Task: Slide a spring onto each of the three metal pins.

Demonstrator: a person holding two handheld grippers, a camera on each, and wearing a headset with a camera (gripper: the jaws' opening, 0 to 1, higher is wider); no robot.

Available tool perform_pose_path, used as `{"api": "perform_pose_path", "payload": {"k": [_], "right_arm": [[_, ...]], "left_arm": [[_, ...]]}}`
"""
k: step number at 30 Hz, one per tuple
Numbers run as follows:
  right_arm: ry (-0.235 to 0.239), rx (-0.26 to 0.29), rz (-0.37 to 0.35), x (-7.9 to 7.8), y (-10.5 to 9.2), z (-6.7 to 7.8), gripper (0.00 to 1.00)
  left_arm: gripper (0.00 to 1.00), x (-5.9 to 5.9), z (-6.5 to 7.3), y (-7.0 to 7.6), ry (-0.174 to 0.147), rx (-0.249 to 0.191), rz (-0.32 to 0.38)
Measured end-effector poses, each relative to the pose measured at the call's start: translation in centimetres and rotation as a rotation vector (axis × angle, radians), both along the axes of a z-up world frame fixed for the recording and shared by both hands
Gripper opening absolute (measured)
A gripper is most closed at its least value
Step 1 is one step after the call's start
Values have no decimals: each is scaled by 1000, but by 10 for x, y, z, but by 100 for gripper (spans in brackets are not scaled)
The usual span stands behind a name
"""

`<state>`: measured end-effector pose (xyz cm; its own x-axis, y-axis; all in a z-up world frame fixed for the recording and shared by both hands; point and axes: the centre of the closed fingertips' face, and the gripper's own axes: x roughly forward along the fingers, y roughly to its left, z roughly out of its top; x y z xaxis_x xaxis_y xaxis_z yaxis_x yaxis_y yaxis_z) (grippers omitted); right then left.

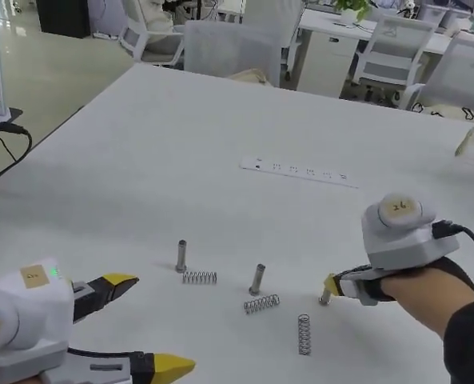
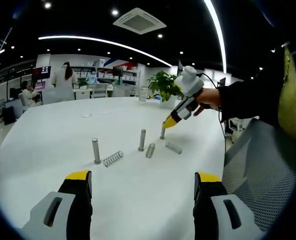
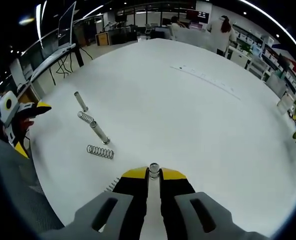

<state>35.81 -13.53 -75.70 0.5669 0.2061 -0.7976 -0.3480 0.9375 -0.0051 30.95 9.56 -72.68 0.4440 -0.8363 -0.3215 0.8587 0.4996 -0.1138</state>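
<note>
Three short metal pins stand on the white table (image 1: pixel 221 120): the left pin (image 1: pixel 181 256), the middle pin (image 1: pixel 257 279) and the right pin (image 1: pixel 325 298). Three springs lie flat beside them: one (image 1: pixel 199 278) by the left pin, one (image 1: pixel 261 304) by the middle pin, one (image 1: pixel 304 334) nearer me. My right gripper (image 1: pixel 330 286) is shut on the right pin (image 3: pixel 153 171), whose top shows between its yellow tips. My left gripper (image 1: pixel 149 324) hangs open at the lower left, empty, apart from the pins (image 2: pixel 96 151) (image 2: pixel 142 140).
A white power strip (image 1: pixel 299 172) lies across the table beyond the pins. Office chairs (image 1: pixel 229 48) and desks stand past the far edge. A cable (image 1: pixel 13 140) hangs off the left side. The table edge runs close under the left gripper.
</note>
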Motion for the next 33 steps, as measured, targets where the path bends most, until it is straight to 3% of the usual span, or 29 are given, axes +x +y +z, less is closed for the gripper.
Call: {"api": "perform_pose_path", "payload": {"k": [18,33], "right_arm": [[33,-20,23,-9,0,1,6],[7,-26,65,-11,6,3,11]], "left_arm": [[81,0,0,-1,0,-2,-5],[81,0,-1,-2,2,0,-8]]}}
